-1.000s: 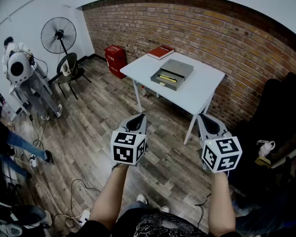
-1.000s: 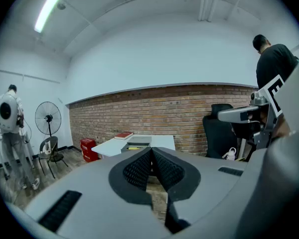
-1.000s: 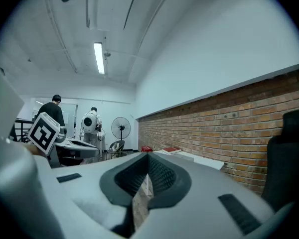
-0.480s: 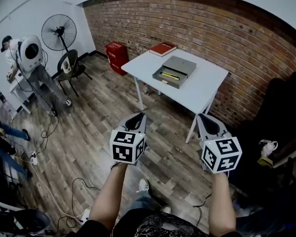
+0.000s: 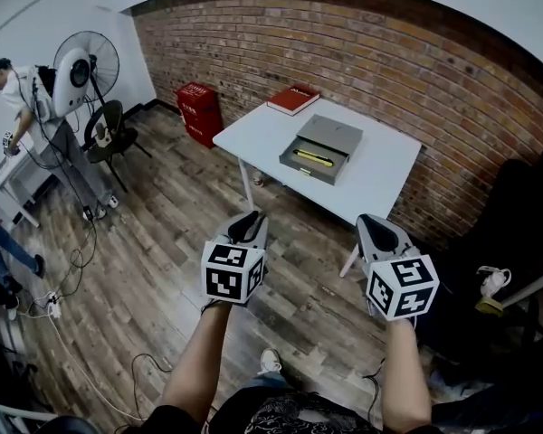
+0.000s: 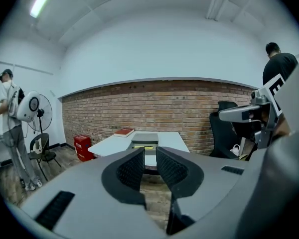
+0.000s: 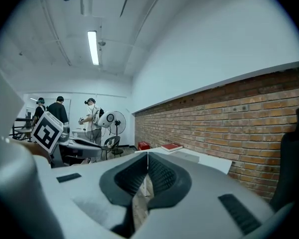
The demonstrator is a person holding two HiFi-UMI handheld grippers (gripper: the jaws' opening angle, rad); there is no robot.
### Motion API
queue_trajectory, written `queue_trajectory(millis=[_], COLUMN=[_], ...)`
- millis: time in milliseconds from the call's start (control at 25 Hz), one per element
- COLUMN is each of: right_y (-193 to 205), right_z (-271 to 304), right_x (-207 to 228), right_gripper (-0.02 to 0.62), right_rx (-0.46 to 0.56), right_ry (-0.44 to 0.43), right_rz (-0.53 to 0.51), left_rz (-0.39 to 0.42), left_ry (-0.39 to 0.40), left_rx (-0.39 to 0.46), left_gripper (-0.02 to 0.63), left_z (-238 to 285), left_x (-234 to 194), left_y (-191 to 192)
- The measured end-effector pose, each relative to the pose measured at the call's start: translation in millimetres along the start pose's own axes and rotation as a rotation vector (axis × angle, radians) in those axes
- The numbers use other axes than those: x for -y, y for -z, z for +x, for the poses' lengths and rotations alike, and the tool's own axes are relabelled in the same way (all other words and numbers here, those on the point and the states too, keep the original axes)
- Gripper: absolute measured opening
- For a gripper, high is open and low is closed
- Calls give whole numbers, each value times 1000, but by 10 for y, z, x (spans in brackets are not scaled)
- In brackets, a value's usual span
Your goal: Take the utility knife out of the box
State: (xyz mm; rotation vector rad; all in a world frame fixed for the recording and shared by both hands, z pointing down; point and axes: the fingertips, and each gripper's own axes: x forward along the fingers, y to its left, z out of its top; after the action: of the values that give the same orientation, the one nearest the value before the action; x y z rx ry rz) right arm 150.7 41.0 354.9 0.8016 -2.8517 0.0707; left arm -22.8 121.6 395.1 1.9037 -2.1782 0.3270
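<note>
Utility knife (image 5: 313,158) lies in the box (image 5: 337,132) on the table (image 5: 380,177) — nearer now, yet beyond reach. Your left gripper (image 6: 150,156) has just been opening, empty; your right gripper (image 7: 147,159) is clenched.

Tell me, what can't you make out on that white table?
- Head view: utility knife too small; just a yellow strip in the grey box, blade state unreadable.
- Red book: cover print too small in every view.
- Right gripper view: the box's wall hides the knife.

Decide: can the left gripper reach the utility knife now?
Probably not yet: left gripper, jaws just opening on nothing, hangs short of the table; utility knife lies uncovered in the box.
</note>
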Motion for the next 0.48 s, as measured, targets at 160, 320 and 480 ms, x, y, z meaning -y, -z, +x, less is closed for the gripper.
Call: queue_trajectory(millis=[160,320,480], right_y=[-119,-216,-284], right_z=[369,633,791], right_x=[-101,-129,-137], right_gripper=[20,20,20], right_rx=[-10,-6,0], right_ry=[27,52,83], right_rz=[3,8,7], left_rz=[0,-1,5], left_ry=[33,60,89], left_rx=[1,21,28], left_gripper=[95,108,124], left_z=[195,368,503], left_x=[-377,-634,-789], left_y=[-106,-220,-283])
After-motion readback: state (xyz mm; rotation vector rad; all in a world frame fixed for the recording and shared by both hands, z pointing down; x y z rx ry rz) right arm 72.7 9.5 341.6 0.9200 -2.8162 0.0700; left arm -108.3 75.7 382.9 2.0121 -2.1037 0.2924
